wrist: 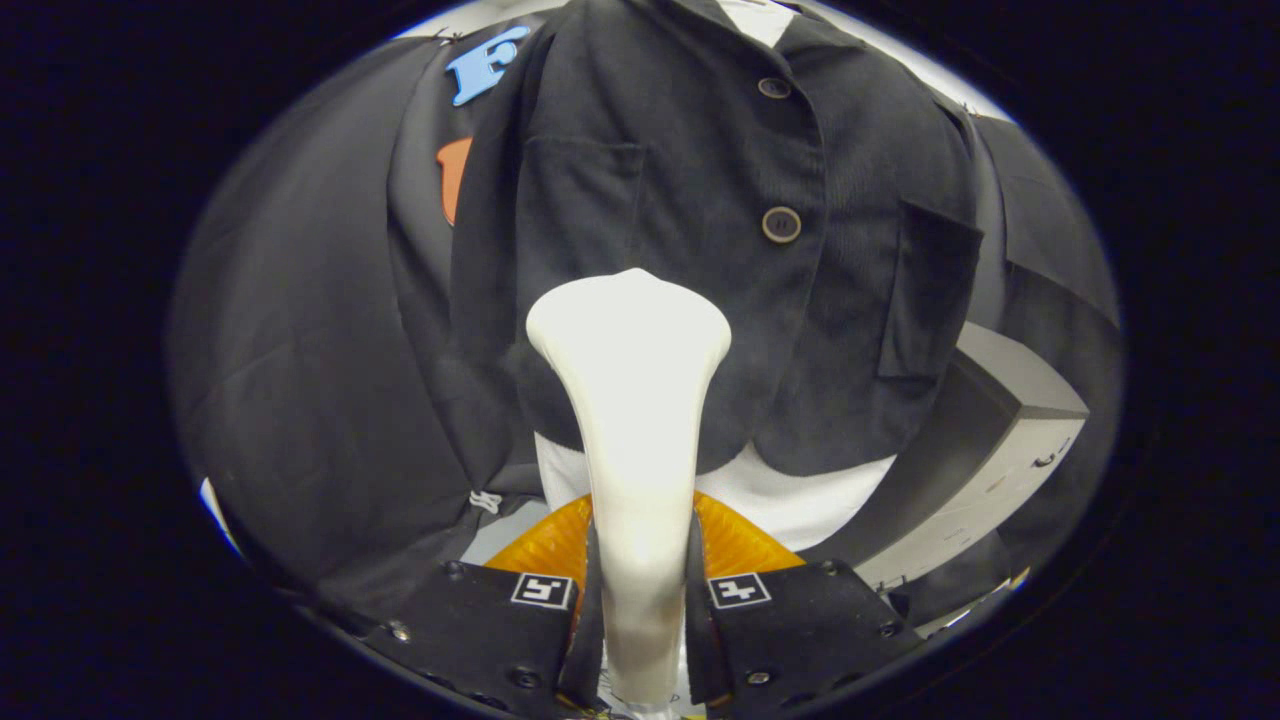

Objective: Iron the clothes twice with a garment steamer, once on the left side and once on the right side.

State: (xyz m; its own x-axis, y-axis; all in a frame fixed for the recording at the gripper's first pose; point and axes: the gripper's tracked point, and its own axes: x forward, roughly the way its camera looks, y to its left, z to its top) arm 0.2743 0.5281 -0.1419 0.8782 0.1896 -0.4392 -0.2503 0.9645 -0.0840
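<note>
1. Furthest left hangs the booth's black cloth wall (300, 350), draped in soft folds, with a small white clip or loop (485, 500) near its lower edge.
2. The dark jacket (700, 200) hangs just right of that cloth, facing the tongs. It is a black, finely ribbed fabric, with a patch pocket on each side and two round dark buttons (781, 224) down its front.
3. A white garment (800, 500) shows below the jacket's hem and at its open collar.
4. The garment steamer (630, 400) is white and smooth: a slim handle widening into a broad, rounded head. The head stands over the jacket's lower front, left of the button line; whether it touches the fabric cannot be told.
5. The tongs (640, 600) are clamped on the steamer's handle, one finger pressing on each side.
6. To the right, beyond the jacket, stands a pale grey cabinet (1010, 440) with a dark top.
</note>
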